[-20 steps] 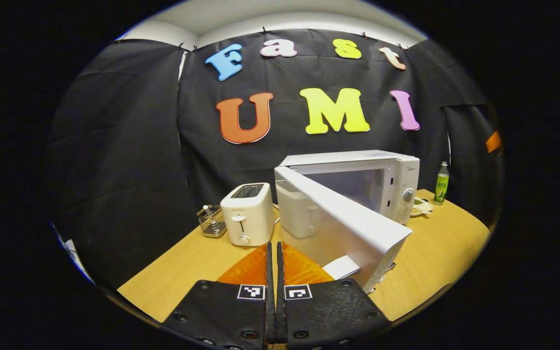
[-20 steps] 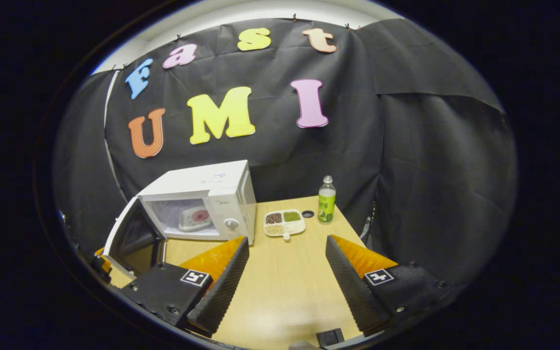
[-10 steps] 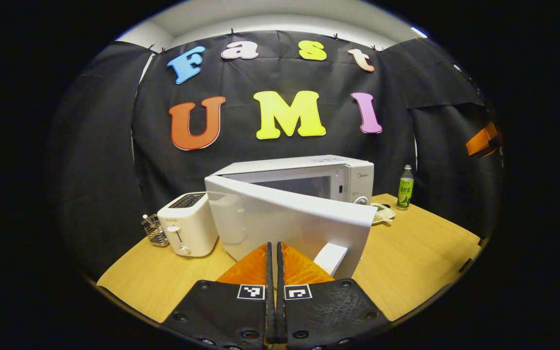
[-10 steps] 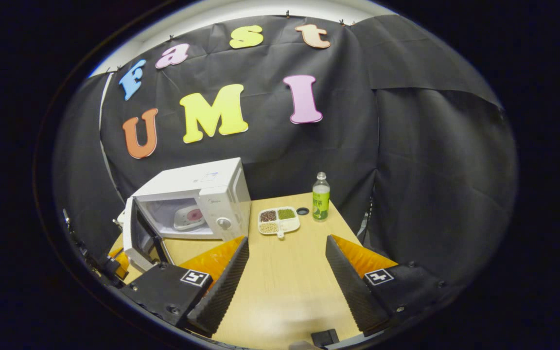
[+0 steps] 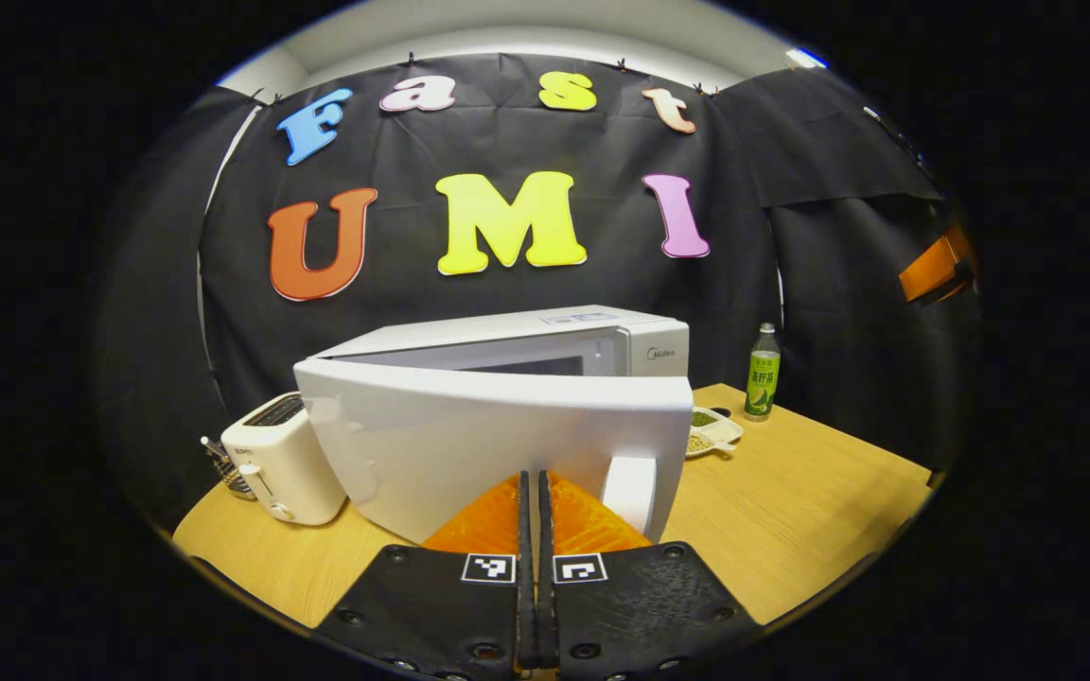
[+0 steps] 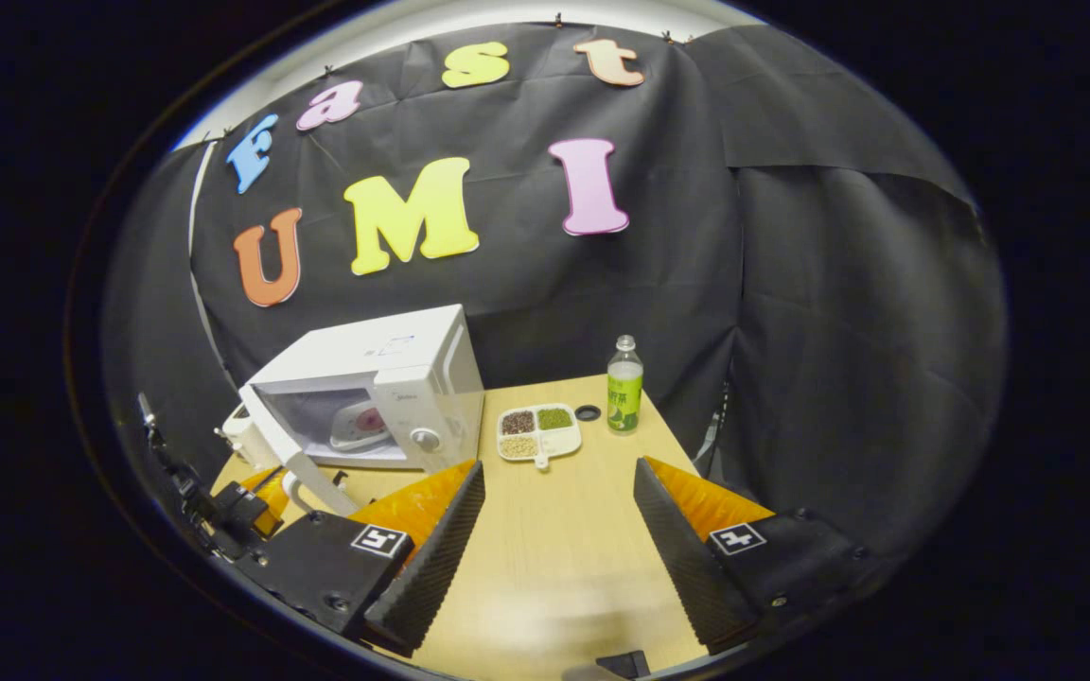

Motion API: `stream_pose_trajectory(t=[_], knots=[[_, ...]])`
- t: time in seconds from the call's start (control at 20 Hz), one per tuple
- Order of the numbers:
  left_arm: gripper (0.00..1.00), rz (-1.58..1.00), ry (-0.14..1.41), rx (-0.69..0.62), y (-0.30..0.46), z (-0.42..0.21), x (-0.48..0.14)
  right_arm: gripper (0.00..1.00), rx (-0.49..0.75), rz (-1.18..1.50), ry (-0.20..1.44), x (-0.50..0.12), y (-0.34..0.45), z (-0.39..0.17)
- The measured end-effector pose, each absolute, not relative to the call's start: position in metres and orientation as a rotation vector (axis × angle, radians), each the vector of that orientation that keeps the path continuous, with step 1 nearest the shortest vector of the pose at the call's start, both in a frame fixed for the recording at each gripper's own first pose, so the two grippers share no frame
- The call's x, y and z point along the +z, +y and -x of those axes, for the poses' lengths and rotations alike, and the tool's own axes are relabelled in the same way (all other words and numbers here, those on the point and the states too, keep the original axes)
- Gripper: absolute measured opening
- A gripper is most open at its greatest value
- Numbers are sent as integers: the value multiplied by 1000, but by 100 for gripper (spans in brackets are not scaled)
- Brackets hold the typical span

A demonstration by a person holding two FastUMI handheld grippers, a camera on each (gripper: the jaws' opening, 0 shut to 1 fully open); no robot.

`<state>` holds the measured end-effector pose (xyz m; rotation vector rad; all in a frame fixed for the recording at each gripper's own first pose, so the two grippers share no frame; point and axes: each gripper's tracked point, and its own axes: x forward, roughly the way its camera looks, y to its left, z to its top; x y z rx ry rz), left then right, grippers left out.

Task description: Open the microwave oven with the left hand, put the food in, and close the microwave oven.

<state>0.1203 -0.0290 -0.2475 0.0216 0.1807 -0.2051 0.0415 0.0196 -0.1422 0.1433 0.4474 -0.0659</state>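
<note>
The white microwave [image 5: 640, 345] stands on the wooden table [image 5: 791, 501] with its door [image 5: 469, 435] partly open, swung most of the way toward the body. My left gripper [image 5: 533, 476] is shut with nothing between its fingers, and its tips rest against the door's front, just left of the white handle [image 5: 628, 492]. In the right gripper view the microwave [image 6: 384, 355] shows a plate of food [image 6: 356, 426] inside, behind the angled door [image 6: 294, 454]. My right gripper [image 6: 559, 465] hangs open and empty over the table, right of the microwave.
A white toaster [image 5: 280, 459] and a wire basket [image 5: 228, 468] stand left of the microwave. To its right are a divided dish of beans [image 6: 537, 432], a dark cap [image 6: 588, 412] and a green-labelled bottle [image 6: 624, 385].
The microwave door has swung from wide open toward the body, with my shut left gripper following against its front. The right gripper has stayed open and nearly still.
</note>
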Motion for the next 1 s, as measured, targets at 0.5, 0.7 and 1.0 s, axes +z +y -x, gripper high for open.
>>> stream_pose_trajectory(t=[0.5,0.7,1.0], knots=[[0,-23,176,-226,-73,-188,-253,100,-49,-142,477,-154,9,-58],[0,-19,169,-214,-80,-214,-253,100,-47,-145,484,-157,5,-63],[0,-10,165,-171,-83,-238,-252,92,-33,-146,504,-165,1,-67]])
